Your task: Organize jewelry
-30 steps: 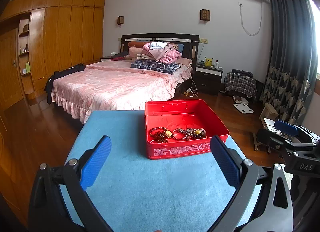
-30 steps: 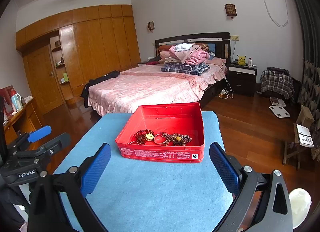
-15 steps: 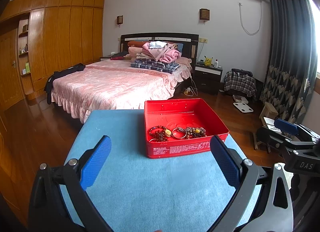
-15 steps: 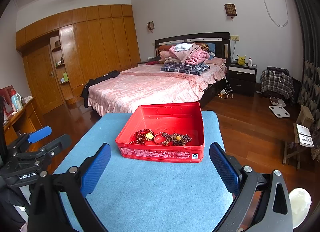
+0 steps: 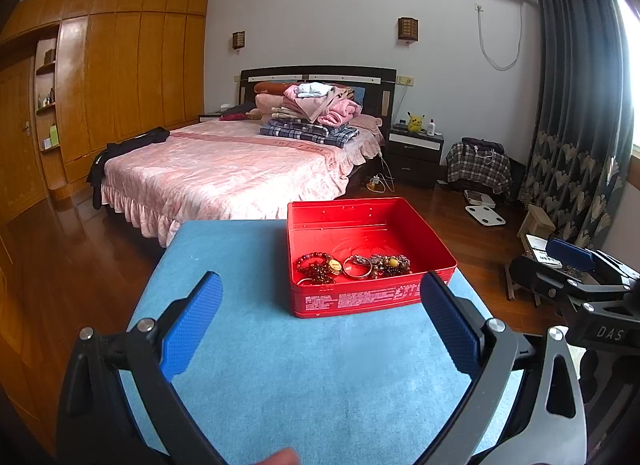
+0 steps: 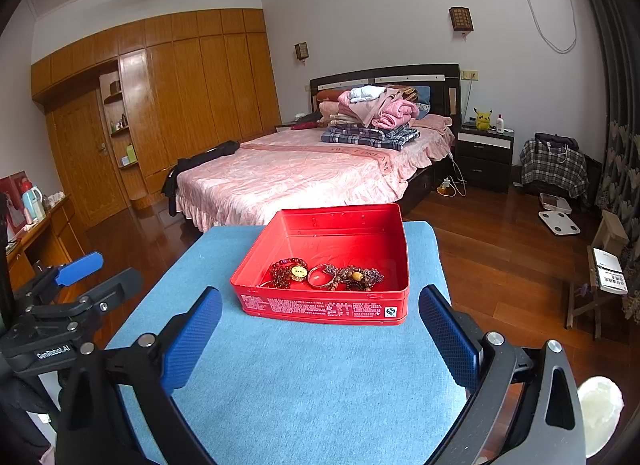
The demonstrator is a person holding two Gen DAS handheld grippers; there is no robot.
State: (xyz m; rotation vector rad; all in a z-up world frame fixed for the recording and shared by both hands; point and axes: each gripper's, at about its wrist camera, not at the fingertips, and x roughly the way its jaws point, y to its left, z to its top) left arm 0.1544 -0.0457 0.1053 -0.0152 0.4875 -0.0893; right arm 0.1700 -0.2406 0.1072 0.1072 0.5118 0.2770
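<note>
Ahead of the left gripper (image 5: 320, 297), slightly toward its right finger, a red tin box (image 5: 370, 297) stands lidless on a blue tabletop (image 5: 304, 377). Both blue-padded fingers (image 5: 192, 325) are spread wide apart, with nothing between them, and hover above bare blue cloth short of the box. Inside the box, against the wall nearest the gripper, the jewelry lies in a row: a dark red bead bracelet (image 5: 316, 267) with a round gold pendant on the side of the left finger, a plain metal bangle (image 5: 357, 267) in the middle, and a brown bead strand (image 5: 390, 264) with an amber bead on the side of the right finger. The pieces touch or overlap; how many strands there are cannot be told. The far half of the box floor is bare.

From the right gripper (image 6: 320, 305), the same red tin box (image 6: 324, 307) sits straight ahead, roughly centred between its fingers (image 6: 448, 333), which are likewise spread wide and hold nothing. The bead bracelet (image 6: 286, 271), bangle (image 6: 320, 277) and brown strand (image 6: 360, 277) appear in the same order along the near wall. The left gripper shows at this view's left edge, beside the table and well apart from the box. Beyond the table stands a bed (image 6: 312, 173) with a pink cover and folded clothes.
</note>
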